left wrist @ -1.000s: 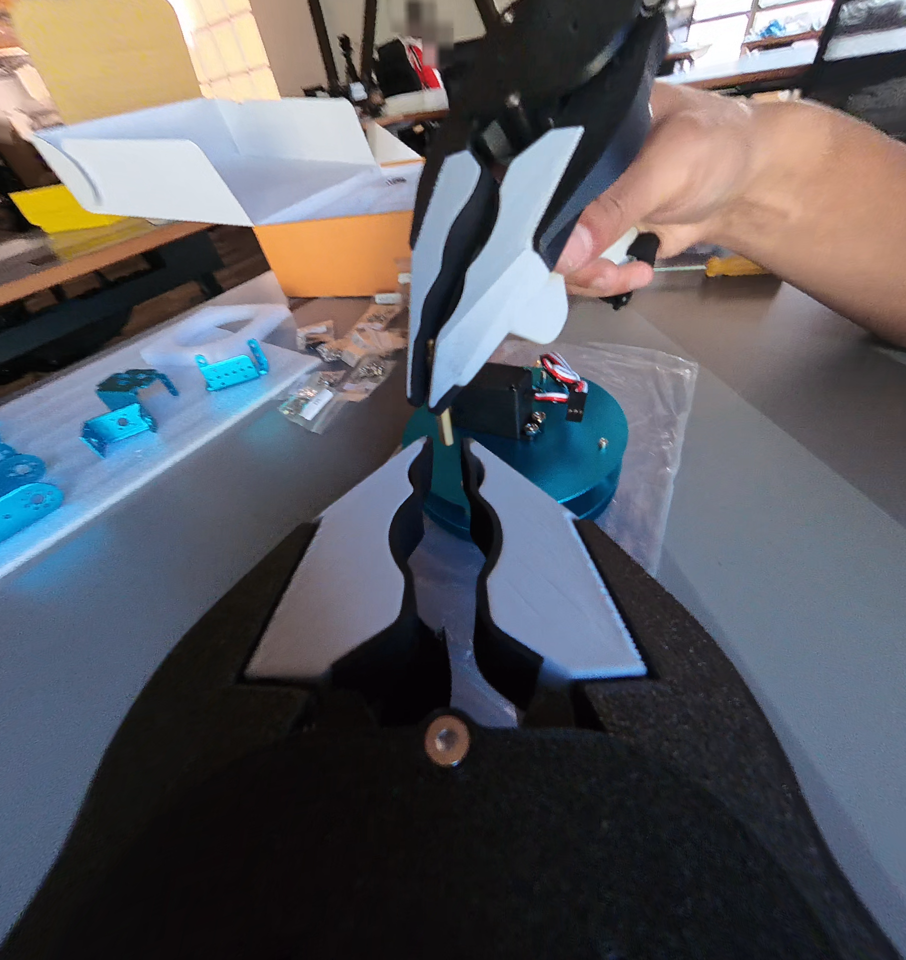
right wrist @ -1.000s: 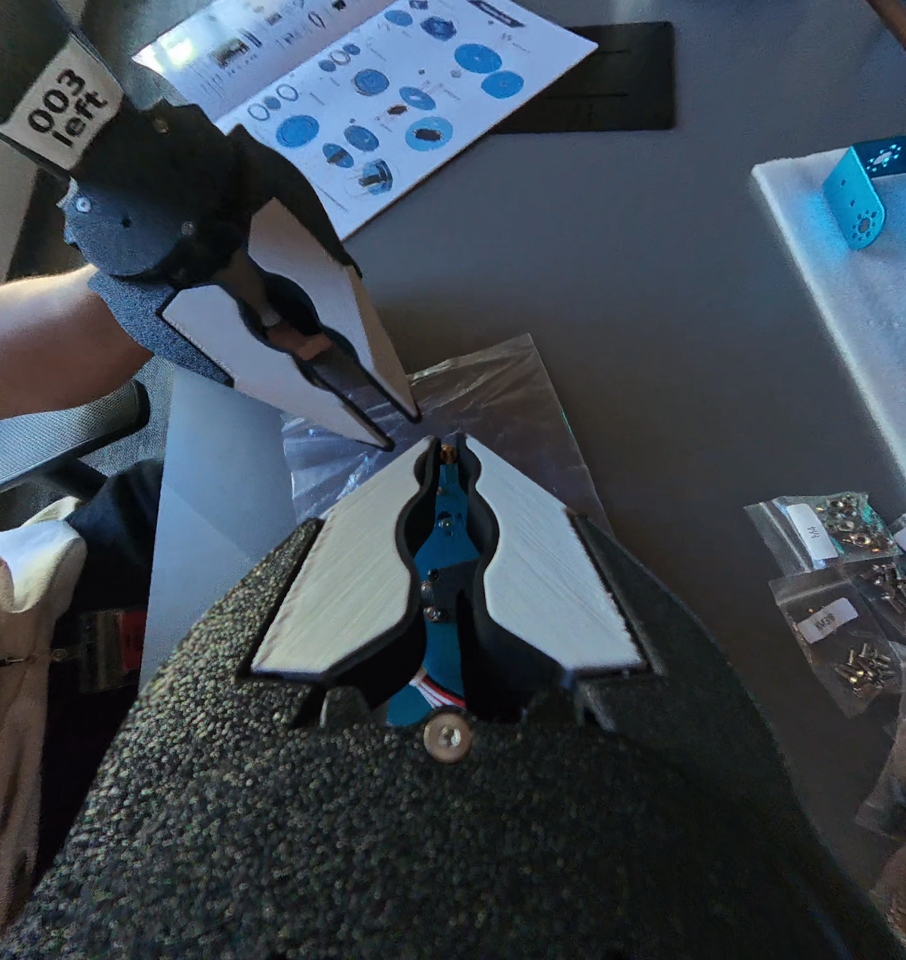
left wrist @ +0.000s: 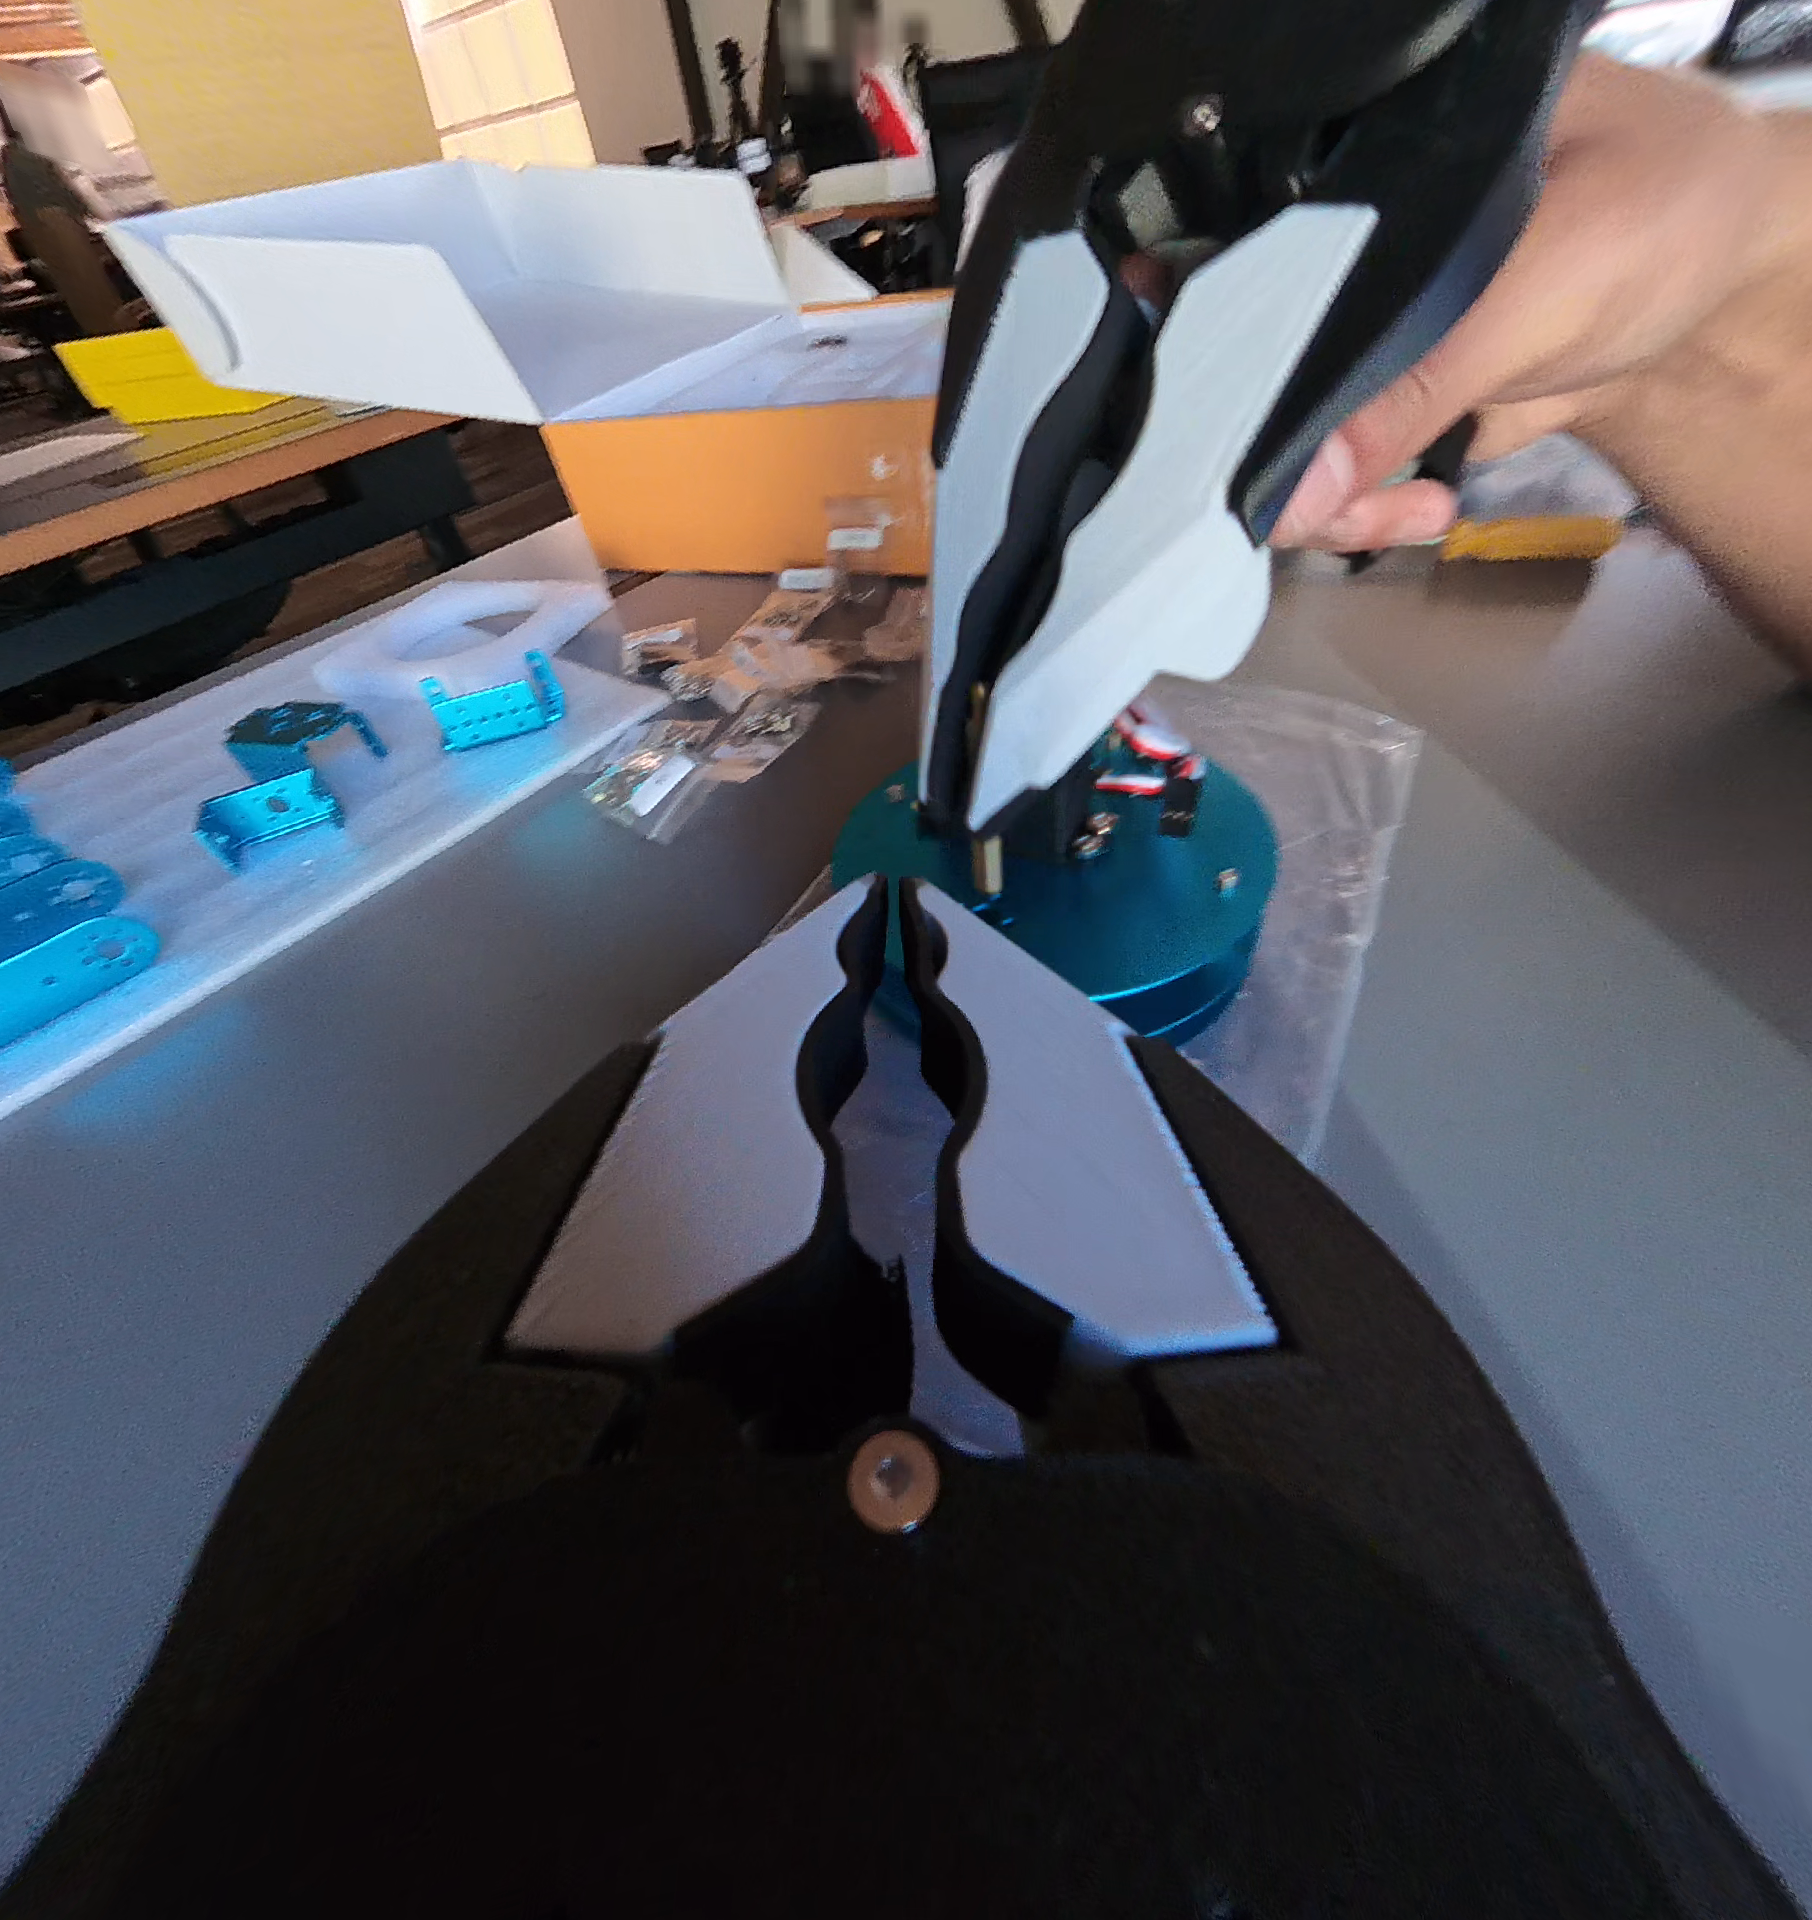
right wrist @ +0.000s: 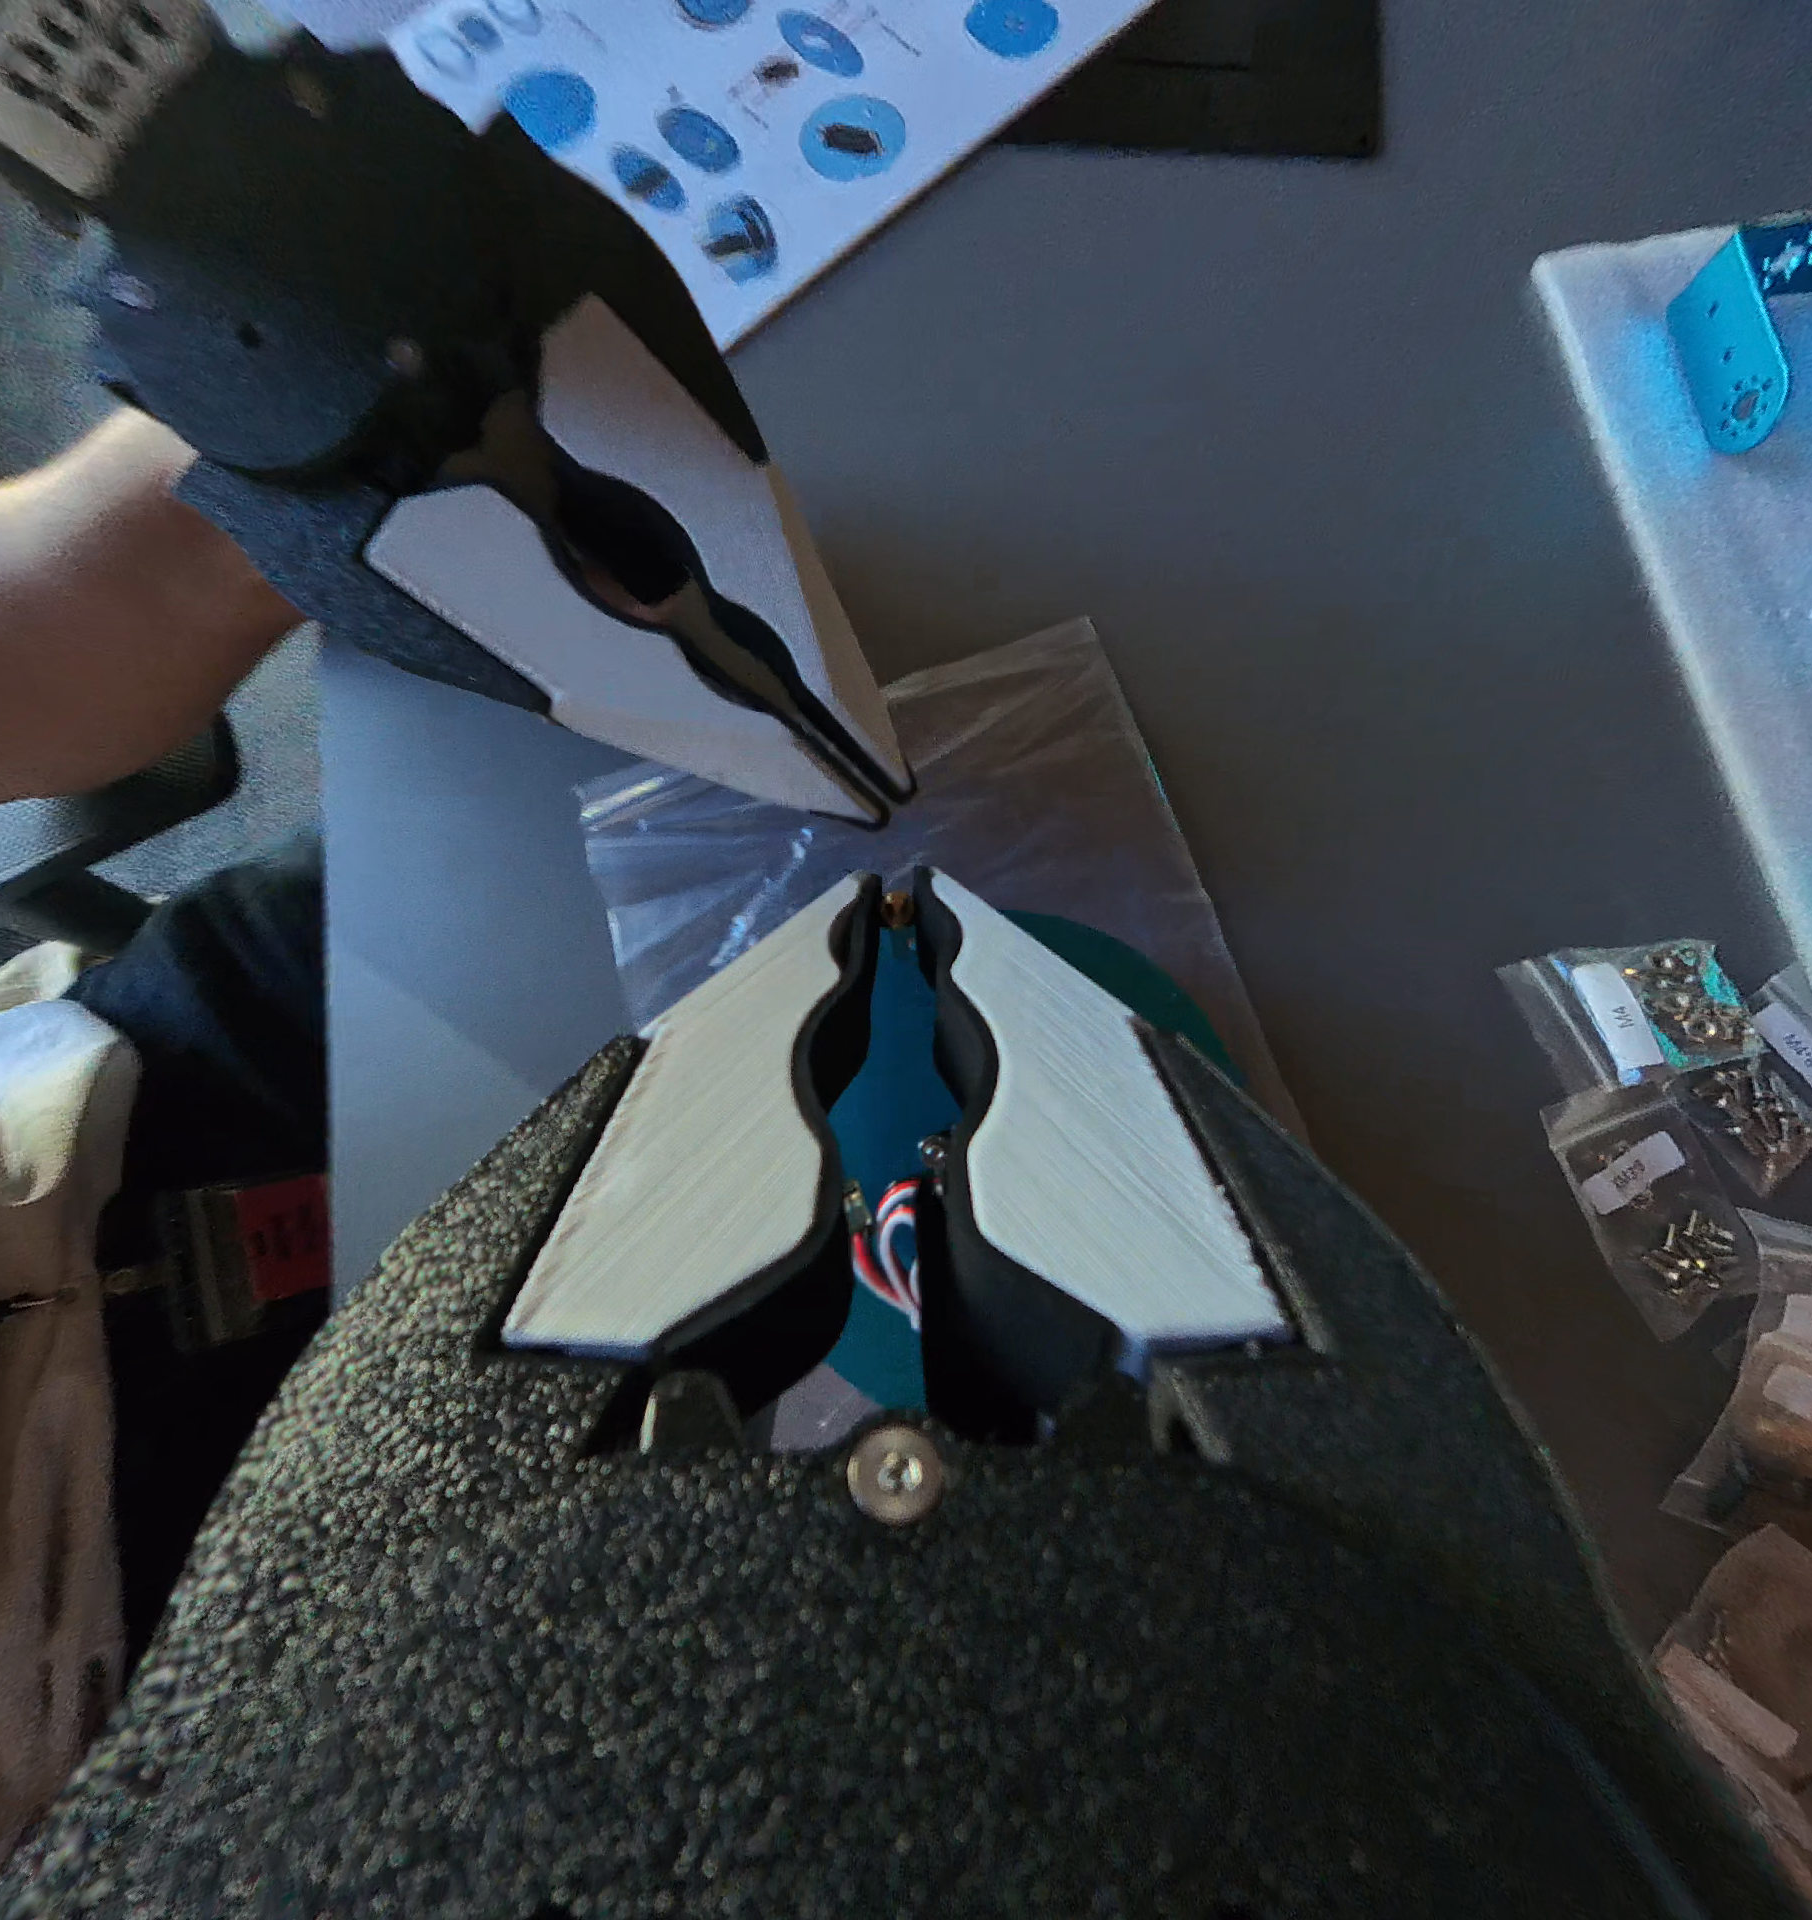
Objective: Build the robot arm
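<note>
Two grippers close together over a grey table (left wrist: 1608, 1143), tips almost meeting in the middle of both views.

Left gripper (left wrist: 886, 883): fingers pressed nearly together, only a thin slit between the tips, nothing visible inside the slit. Points at the near rim of a round blue base (left wrist: 1120, 935), just at its edge; cannot tell if touching.

Right gripper (right wrist: 894, 883): slants down steeply from the upper right of the left wrist view, held by a hand (left wrist: 1660, 312). Clenched on a small brass standoff (left wrist: 986, 862), upright, lower end on the top plate of the base near its left rim.

On top of the base, just behind the standoff: a black servo (left wrist: 1063, 821) with red, white and black wires (left wrist: 1141, 774). Under the base: a clear plastic bag (left wrist: 1338, 831), flat on the table.

At the left of the left wrist view: a white foam sheet (left wrist: 382, 831) with several blue metal brackets (left wrist: 268, 821) on it. Near the centre, between foam and base: small bags of screws (left wrist: 673, 769), also at the right edge of the right wrist view. Behind them, in the upper middle: an orange box (left wrist: 736, 488) with its white lid open.

At the top of the right wrist view: a printed sheet (right wrist: 777, 104) with blue part drawings, flat on the table, partly hidden by the left gripper.
</note>
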The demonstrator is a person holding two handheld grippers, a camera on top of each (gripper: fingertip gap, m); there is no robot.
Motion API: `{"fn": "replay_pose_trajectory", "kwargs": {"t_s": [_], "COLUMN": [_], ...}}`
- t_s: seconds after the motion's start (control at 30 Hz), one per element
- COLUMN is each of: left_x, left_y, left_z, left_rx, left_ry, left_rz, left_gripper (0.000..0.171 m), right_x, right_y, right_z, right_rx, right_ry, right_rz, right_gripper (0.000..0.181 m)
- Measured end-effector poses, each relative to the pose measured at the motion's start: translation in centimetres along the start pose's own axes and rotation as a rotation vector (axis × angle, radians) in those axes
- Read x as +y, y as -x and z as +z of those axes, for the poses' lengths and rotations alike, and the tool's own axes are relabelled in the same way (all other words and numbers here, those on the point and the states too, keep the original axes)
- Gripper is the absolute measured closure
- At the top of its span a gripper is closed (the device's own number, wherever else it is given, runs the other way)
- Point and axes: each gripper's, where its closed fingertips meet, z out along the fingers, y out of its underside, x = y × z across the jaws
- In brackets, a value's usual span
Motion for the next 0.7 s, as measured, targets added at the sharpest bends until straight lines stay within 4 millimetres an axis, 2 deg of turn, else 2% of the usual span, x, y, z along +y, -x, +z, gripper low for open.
{"fn": "replay_pose_trajectory", "kwargs": {"t_s": [0.1,0.2,0.3,0.4,0.53,0.7], "left_x": [-0.5,-0.3,-0.9,-1.3,-0.8,-0.2], "left_y": [-1.6,-2.3,-2.9,-3.4,-4.6,-6.3], "left_z": [-0.1,-0.2,0.0,0.3,0.3,0.8], "left_rx": [0.081,0.073,0.097,0.111,0.146,0.203], "left_ry": [-0.024,-0.022,-0.044,-0.051,-0.033,0.012], "left_rz": [-0.038,0.010,0.007,0.005,0.026,0.073], "left_gripper": [0.167,0.167,0.167,0.166,0.166,0.167], "right_x": [-0.1,2.6,4.7,6.2,5.9,5.0], "right_y": [1.5,2.9,3.4,2.7,2.7,2.7], "right_z": [-2.6,-4.4,-4.3,-3.2,-2.5,-2.6], "right_rx": [-0.124,-0.198,-0.248,-0.229,-0.228,-0.186], "right_ry": [-0.061,-0.076,-0.112,-0.074,-0.105,-0.125], "right_rz": [-0.048,-0.122,-0.127,-0.120,-0.100,-0.123], "right_gripper": [0.176,0.176,0.177,0.176,0.176,0.177]}}
